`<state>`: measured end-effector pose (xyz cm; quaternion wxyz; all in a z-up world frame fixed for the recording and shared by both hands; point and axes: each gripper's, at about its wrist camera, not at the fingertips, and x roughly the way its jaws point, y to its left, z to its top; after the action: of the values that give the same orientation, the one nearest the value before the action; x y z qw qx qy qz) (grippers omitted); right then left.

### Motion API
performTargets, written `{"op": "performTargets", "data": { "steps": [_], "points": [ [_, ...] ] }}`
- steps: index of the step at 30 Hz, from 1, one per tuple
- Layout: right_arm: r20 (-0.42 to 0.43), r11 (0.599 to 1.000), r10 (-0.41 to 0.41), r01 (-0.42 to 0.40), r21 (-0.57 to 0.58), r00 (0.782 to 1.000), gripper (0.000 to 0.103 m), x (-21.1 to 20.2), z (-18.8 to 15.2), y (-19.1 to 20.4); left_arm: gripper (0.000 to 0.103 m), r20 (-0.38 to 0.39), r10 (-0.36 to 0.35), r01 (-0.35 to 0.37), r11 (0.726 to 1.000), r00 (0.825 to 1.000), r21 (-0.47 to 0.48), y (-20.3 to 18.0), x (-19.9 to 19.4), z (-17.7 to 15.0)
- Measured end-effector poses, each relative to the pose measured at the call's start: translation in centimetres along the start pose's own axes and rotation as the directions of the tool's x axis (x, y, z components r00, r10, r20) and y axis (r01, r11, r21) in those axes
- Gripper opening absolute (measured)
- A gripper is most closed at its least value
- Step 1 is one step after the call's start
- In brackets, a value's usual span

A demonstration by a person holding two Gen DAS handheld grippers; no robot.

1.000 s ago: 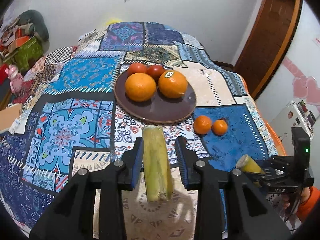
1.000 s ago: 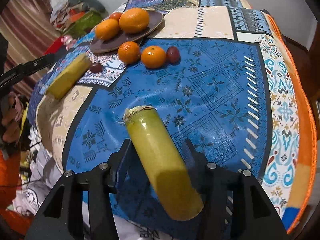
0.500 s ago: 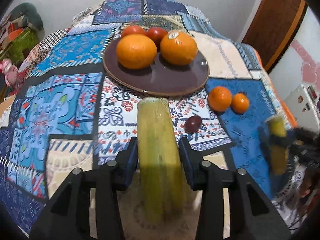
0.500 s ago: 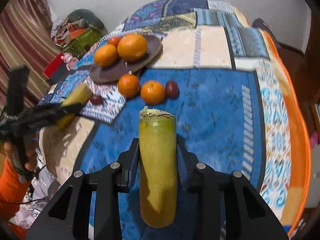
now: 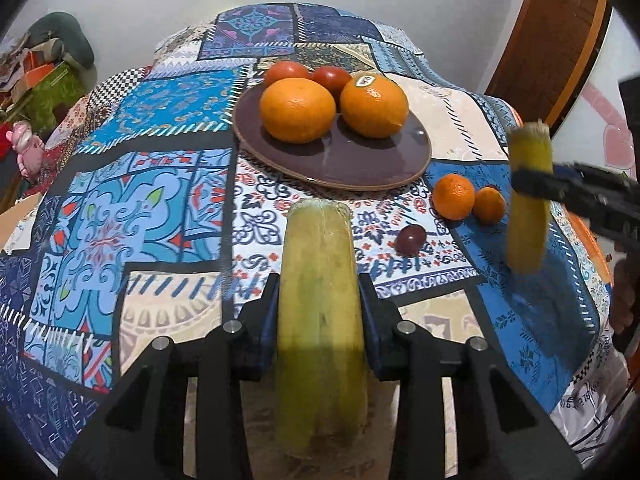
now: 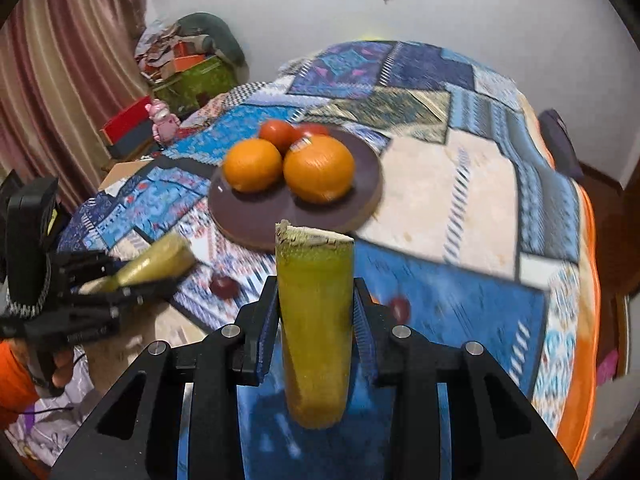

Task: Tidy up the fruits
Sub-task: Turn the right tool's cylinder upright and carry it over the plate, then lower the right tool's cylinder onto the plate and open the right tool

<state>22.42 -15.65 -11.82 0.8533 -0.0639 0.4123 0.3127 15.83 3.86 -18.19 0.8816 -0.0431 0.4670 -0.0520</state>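
Stalk in left claw: yellow-green stalk (image 5: 320, 320) sticks out past the tips of the left claw (image 5: 318, 284), over the cloth (image 5: 120, 220).
Left claw: jaws closing, pads pressed on that stalk.
Stalk in right claw: second stalk (image 6: 314, 320), held off the cloth.
Right claw (image 6: 316, 284): clamped on it.
Plate (image 5: 360, 168): just ahead of the left claw; holds two big oranges (image 5: 298, 108) and two tomatoes (image 5: 286, 72).
Small oranges (image 5: 454, 196): ahead and right, on the cloth.
Dark fruit (image 5: 411, 238): nearer, right of the left claw's stalk tip.

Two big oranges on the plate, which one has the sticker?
The big orange on the plate's right in the left wrist view: it has a sticker on top. The other big orange shows none.
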Motion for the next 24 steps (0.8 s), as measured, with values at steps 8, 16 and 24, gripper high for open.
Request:
{"op": "performTargets", "data": {
  "steps": [8, 16, 24],
  "points": [
    [0.014, 0.999, 0.028, -0.028, -0.033, 1.0, 0.031, 0.9, 2.0, 2.0, 0.036, 0.008, -0.038, 0.038, 0.998, 0.999, -0.049, 1.3, -0.2, 0.0],
    [0.07, 0.999, 0.002, 0.002, -0.05, 0.998, 0.031, -0.4, 4.3, 2.4, 0.036, 0.014, -0.056, 0.056, 0.997, 0.998, -0.057, 1.5, -0.3, -0.3],
    [0.092, 0.984, -0.102, 0.114, -0.137, 0.991, 0.031, 1.4, 6.8, 3.1, 0.036, 0.004, -0.089, 0.089, 0.993, 0.996, -0.071, 2.1, -0.2, 0.0]
  ]
}}
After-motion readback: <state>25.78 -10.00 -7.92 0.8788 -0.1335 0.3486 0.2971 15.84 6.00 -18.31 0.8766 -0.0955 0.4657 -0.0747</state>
